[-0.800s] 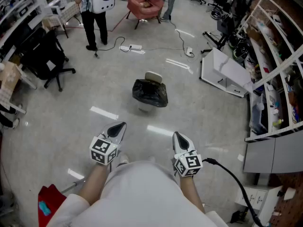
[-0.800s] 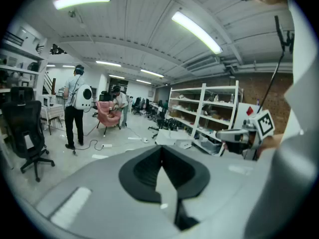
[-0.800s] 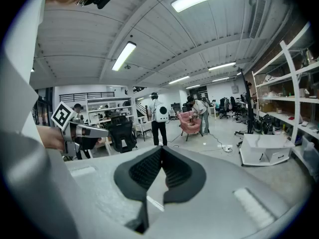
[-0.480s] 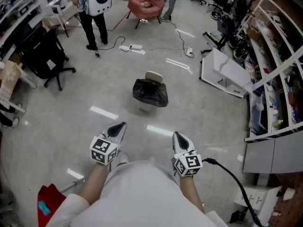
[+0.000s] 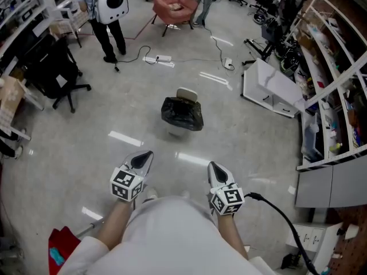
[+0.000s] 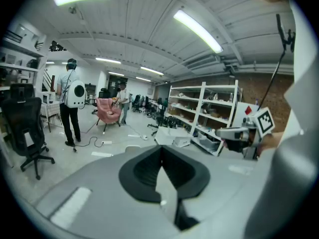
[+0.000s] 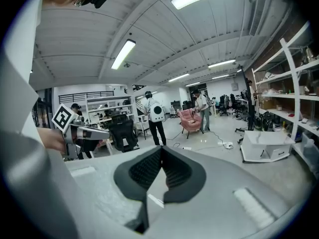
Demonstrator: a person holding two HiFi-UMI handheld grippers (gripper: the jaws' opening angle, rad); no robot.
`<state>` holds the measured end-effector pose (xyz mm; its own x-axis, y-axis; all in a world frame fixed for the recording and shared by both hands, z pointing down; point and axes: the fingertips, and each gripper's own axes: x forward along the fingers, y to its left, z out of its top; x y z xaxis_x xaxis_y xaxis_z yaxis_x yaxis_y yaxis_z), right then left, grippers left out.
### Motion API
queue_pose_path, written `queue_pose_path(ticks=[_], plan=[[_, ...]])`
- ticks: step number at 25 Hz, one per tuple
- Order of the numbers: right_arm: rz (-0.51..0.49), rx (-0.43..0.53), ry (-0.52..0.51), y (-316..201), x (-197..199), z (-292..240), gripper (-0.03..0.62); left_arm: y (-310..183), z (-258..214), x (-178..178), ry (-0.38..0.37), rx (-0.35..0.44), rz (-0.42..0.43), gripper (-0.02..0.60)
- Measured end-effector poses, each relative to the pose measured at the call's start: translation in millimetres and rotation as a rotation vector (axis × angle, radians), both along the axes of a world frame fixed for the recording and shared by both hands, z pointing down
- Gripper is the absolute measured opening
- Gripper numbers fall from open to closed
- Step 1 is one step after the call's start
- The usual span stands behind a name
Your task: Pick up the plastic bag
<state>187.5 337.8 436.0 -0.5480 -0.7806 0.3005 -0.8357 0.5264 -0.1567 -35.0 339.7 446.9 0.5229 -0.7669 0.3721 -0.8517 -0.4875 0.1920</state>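
Note:
A black plastic bag (image 5: 182, 113) lines a small bin (image 5: 186, 94) that stands on the grey floor ahead of me in the head view. My left gripper (image 5: 145, 154) is held low near my body, well short of the bag, with its jaws shut and nothing between them. My right gripper (image 5: 214, 166) is level with it on the other side, also shut and empty. The bag does not show in either gripper view: each looks out along its own closed jaws, left gripper (image 6: 160, 149) and right gripper (image 7: 161, 150), over the room.
A person with a white backpack (image 5: 109, 4) stands at the back left beside a black office chair (image 5: 54, 67). A pink armchair (image 5: 172, 2) and floor cables (image 5: 157, 58) lie beyond the bin. A white cabinet (image 5: 269, 90) and shelving (image 5: 335, 79) line the right side.
The person with the white backpack has stepped a little to the left at the back. Both grippers and the bag stay where they were.

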Motion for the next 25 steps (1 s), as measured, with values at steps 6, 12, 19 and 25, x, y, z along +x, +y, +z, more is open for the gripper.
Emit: queue_pose_path(ticks=[6, 12, 19, 25], plan=[[-0.018, 0.001, 0.015, 3.4, -26.6, 2.4, 0.000, -0.1, 3.0, -20.5, -0.002, -0.004, 0.009, 0.003], [-0.057, 0.011, 0.051, 9.3, -61.1, 5.2, 0.002, 1.2, 4.0, -45.9, -0.009, 0.000, 0.033, 0.003], [-0.049, 0.028, 0.066, 13.1, -88.3, 5.4, 0.002, 3.6, 6.3, -68.1, -0.025, 0.008, 0.084, 0.003], [-0.034, 0.036, 0.066, 13.4, -99.6, 4.5, 0.002, 1.6, 7.9, -83.9, -0.036, 0.010, 0.101, 0.003]])
